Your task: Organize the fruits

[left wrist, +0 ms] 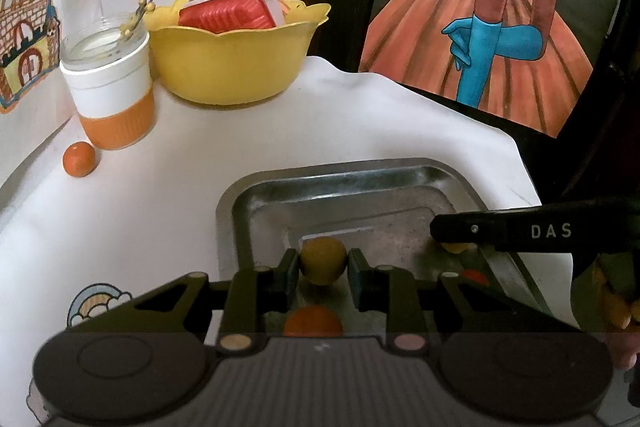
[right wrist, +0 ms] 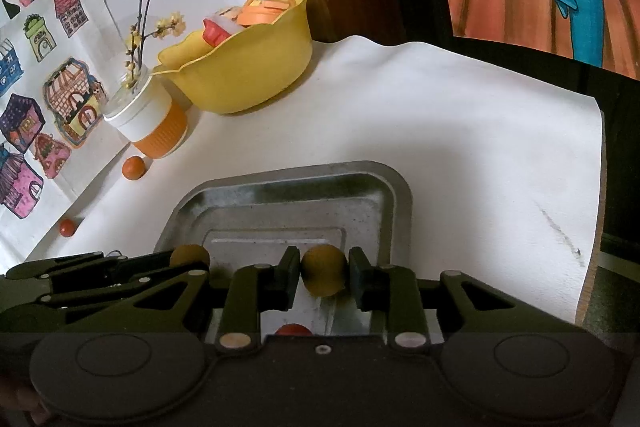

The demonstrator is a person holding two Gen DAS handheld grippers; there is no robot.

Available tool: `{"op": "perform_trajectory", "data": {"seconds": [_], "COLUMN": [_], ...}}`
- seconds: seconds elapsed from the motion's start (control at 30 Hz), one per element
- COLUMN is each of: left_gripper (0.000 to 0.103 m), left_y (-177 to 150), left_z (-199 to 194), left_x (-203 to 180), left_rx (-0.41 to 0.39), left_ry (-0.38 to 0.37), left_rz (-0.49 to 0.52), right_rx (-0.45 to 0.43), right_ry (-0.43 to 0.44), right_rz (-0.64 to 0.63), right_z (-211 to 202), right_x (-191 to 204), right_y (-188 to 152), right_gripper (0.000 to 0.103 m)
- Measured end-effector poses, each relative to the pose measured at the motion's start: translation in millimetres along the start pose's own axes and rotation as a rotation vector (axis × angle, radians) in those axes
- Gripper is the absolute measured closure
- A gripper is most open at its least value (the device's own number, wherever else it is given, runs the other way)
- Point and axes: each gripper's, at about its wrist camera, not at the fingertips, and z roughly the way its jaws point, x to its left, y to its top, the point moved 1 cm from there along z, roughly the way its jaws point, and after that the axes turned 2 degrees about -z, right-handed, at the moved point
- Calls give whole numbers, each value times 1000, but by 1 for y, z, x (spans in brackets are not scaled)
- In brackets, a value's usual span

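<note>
The white-covered tabletop [right wrist: 440, 131] carries a metal tray [right wrist: 280, 183] at lower centre, and a yellow bowl [right wrist: 248, 75], orange-banded cup [right wrist: 156, 131] and orange fruit [right wrist: 134, 167] at upper left.

I am working in a home, likely a child's corner. Evidence: hand-coloured paper house cut-outs [right wrist: 66, 99] on the white wall, a painted orange-skirt picture [left wrist: 480, 39], a yellow scalloped plastic bowl [left wrist: 232, 67] and an orange-sleeved cup holding flower twigs [left wrist: 114, 95] on the white-covered counter [right wrist: 440, 131].
</note>
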Motion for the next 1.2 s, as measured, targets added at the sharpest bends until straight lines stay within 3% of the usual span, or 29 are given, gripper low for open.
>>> {"op": "perform_trajectory", "data": {"seconds": [0.2,0.33,0.43,0.5,0.63,0.77,0.97,1.2], "left_gripper": [74,68,54,33,17,5,0,0], "left_y": [-1,0,3,6,10,13,13,3], "left_z": [-2,-11,-21,-30,-51,-78,-119,-163], "left_x": [2,5,6,7,8,12,19,25], "left_rx": [-18,-39,-65,-89,-138,-197,-272,-329], "left_ry": [6,14,19,31,55,79,83,99], "left_rz": [-20,-42,-54,-63,-79,-91,-125,-139], "right_rx": [-16,-37,-57,-75,-117,-165,-220,-276], "right_ry": [0,6,8,14,26,36,54,41], "right_rz": [-1,16,14,11,11,1,-5,-55], "right_z": [-3,-14,-25,-34,-55,-79,-114,-146], "right_x": [-1,-3,0,4,11,21,41,76], "right_y": [-2,0,3,6,10,15,15,5], "right_gripper": [70,61,54,48,27,16,1,1]}}
